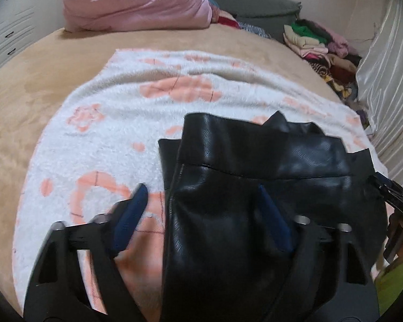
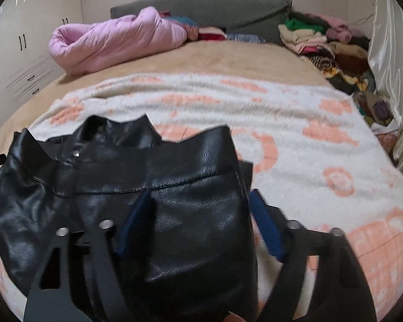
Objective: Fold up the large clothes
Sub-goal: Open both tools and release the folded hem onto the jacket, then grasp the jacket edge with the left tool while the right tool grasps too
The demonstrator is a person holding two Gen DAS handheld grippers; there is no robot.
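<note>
One black leather jacket (image 1: 228, 214) lies on the bed, spread over one white blanket (image 1: 99, 134) with orange flower prints, and each of the two grippers straddles one of its side edges. The left gripper (image 1: 201, 196) has its jaws apart: one blue finger (image 1: 131, 214) stands over the blanket just outside the jacket's edge, the other rests on the leather, and no pinch shows. The right gripper (image 2: 201, 201) mirrors it at the opposite edge, jaws apart, one finger (image 2: 137, 214) on the leather and one (image 2: 266, 222) over the blanket beside it. Beyond both sets of jaws the jacket's collar points away, then the blanket runs on across the tan bed cover (image 2: 228, 56). Farther off, ahead and left of the jaws, sits one rolled pink quilt (image 2: 107, 43). Ahead and right is one heap of mixed clothes (image 2: 325, 45), against one grey headboard (image 2: 215, 5).
</note>
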